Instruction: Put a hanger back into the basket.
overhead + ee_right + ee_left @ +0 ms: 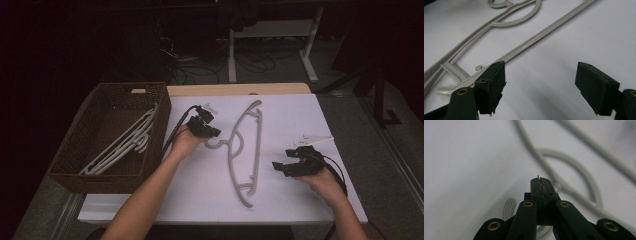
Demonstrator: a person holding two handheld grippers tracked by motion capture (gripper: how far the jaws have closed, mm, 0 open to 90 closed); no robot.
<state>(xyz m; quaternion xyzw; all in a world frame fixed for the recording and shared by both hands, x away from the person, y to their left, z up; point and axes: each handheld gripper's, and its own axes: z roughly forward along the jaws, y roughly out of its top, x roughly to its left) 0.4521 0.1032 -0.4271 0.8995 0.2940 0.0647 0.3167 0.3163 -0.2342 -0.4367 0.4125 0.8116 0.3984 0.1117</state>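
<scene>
One grey plastic coat hanger (246, 152), laid flat on the white table (290, 200) at the centre of the high view, its hook turned toward the left of the frame and its long bar running from upper centre to lower centre. The left gripper (210, 131) is seen just left of centre, at the hook; in the left gripper view its jaws are pressed fully together (541, 186), and the hook's curve passes beneath and behind them, so whether the hook is pinched cannot be told. The placement is judged to suit lifting the hanger by its hook. The right gripper (281, 166) is held at the lower right, near the bar but apart from it, its jaws spread wide (540, 87) with nothing between them. A brown wicker basket (75, 150) stands at the left of the frame with several like hangers (120, 147) stacked inside, probably where this one is bound.
</scene>
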